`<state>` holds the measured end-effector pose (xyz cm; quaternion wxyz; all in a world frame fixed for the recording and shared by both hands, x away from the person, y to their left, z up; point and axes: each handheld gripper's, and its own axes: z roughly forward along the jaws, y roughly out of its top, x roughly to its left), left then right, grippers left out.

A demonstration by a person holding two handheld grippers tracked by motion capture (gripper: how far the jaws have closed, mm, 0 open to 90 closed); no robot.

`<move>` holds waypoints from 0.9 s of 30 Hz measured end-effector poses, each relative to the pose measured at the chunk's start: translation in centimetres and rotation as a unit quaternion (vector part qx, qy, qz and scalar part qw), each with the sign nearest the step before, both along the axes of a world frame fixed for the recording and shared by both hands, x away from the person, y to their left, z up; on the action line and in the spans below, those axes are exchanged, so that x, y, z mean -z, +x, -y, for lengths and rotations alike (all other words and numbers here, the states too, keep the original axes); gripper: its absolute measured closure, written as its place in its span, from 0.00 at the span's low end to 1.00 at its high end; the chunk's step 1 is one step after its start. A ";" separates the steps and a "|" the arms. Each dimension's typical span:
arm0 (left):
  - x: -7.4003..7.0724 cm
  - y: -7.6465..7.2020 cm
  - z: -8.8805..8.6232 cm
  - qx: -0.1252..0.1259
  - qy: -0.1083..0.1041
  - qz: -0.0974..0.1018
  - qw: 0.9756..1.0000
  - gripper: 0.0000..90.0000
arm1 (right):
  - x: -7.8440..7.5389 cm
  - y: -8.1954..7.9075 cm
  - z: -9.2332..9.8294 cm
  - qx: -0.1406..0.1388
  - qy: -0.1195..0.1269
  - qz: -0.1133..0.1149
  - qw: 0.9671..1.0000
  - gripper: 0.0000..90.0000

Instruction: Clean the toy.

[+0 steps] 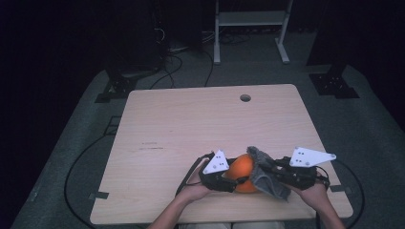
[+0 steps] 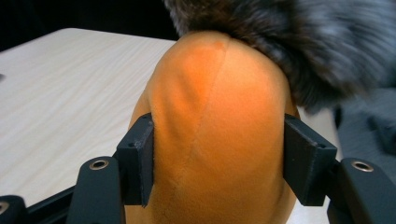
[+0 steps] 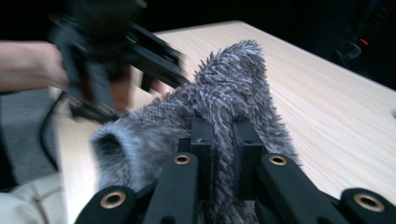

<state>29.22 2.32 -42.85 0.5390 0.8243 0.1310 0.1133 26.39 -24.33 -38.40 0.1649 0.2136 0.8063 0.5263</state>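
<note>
An orange plush ball (image 1: 240, 168) lies near the table's front edge, between both hands. My left gripper (image 1: 235, 181) comes in from the left, and in the left gripper view (image 2: 222, 158) its black pads (image 2: 136, 161) press on both sides of the orange ball (image 2: 219, 116). A grey furry cloth (image 1: 271, 183) drapes over the ball's right side. My right gripper (image 1: 265, 168) reaches in from the right. In the right gripper view (image 3: 223, 140) its jaws stand close together, pinching a fold of the grey fur (image 3: 233, 79).
The light wooden table (image 1: 191, 124) has a round hole (image 1: 245, 98) near its far edge. Black cables (image 1: 86, 157) run over the grey floor at the left. A white metal frame (image 1: 250, 28) stands behind the table.
</note>
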 end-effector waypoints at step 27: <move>1.0 0.0 0.1 -0.005 0.012 0.003 1.000 0.39 | 1.1 0.8 0.3 0.038 -0.031 0.004 0.999 0.90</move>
